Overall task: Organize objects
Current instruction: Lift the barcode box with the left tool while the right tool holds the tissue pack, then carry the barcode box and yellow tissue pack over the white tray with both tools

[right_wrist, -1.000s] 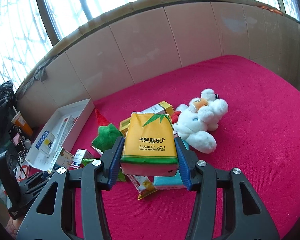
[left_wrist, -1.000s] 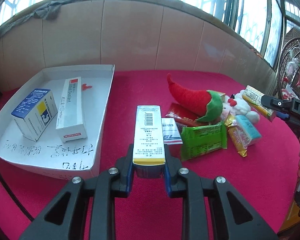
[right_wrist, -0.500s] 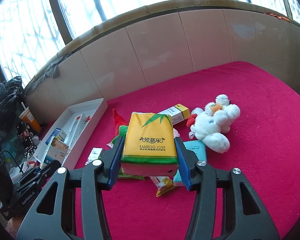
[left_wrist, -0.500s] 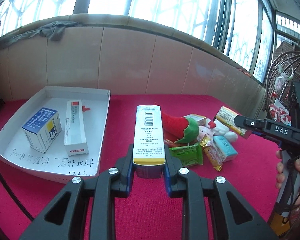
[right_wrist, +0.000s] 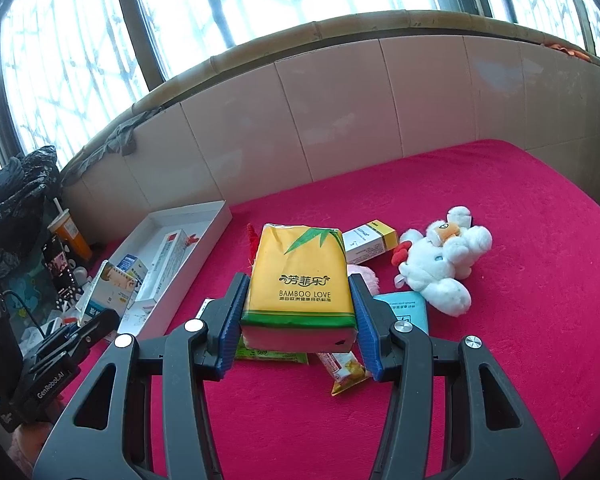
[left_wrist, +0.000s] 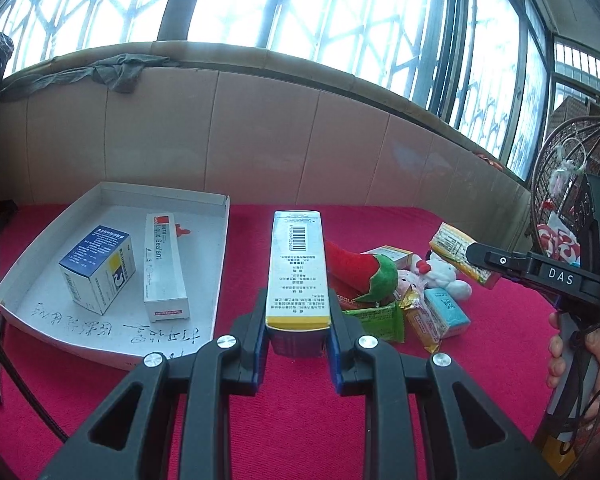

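Flat green foil snack packet (right_wrist: 272, 354): mostly hidden behind yellow tissue pack (right_wrist: 300, 284), six o'clock. Handwritten characters on white cardboard tray (left_wrist: 112, 200): illegible, inverted.

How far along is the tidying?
Early on. Done: two boxes lie in the white tray. In hand: the left gripper holds a long box, the right gripper a tissue pack. Left: plush toys and snack packets on the red cloth.

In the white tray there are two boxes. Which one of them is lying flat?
The long white Liquid Sealant box lies flat in the white tray. The blue and white box beside it is shorter and stands taller.
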{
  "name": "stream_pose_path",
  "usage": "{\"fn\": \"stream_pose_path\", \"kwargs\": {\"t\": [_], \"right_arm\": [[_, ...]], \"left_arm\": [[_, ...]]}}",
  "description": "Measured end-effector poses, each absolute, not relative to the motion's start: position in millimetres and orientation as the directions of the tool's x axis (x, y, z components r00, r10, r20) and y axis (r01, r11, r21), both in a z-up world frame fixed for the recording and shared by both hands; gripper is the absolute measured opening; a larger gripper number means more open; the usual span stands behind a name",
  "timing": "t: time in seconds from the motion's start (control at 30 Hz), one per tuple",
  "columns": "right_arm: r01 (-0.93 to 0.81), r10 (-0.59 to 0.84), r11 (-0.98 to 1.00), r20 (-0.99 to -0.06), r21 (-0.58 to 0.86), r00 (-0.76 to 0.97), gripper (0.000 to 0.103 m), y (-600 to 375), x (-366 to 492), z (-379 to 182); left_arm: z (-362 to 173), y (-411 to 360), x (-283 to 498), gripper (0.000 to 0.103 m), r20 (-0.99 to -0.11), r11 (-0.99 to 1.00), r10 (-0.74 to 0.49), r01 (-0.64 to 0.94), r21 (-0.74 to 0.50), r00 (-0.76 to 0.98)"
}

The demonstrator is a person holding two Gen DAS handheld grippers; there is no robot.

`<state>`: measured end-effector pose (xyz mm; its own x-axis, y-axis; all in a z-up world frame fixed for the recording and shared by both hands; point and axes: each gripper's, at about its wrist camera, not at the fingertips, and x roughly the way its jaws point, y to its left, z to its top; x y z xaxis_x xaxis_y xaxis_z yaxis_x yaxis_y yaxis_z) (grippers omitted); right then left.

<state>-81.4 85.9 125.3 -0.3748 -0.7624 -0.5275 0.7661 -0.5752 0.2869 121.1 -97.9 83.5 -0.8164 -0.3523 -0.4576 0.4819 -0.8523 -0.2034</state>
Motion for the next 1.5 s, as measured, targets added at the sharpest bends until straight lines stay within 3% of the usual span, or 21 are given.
{"fn": "stream_pose_path", "kwargs": {"t": [1.5], "right_arm": [[0.820,-0.779,-0.508,-0.546,0.263,-0.307,0.049,51,-48,129]], "left_arm": [[87,-121,161,0.024,-0.410,-0.799,-0.412,0.539,-0.267,-0.814]]}}
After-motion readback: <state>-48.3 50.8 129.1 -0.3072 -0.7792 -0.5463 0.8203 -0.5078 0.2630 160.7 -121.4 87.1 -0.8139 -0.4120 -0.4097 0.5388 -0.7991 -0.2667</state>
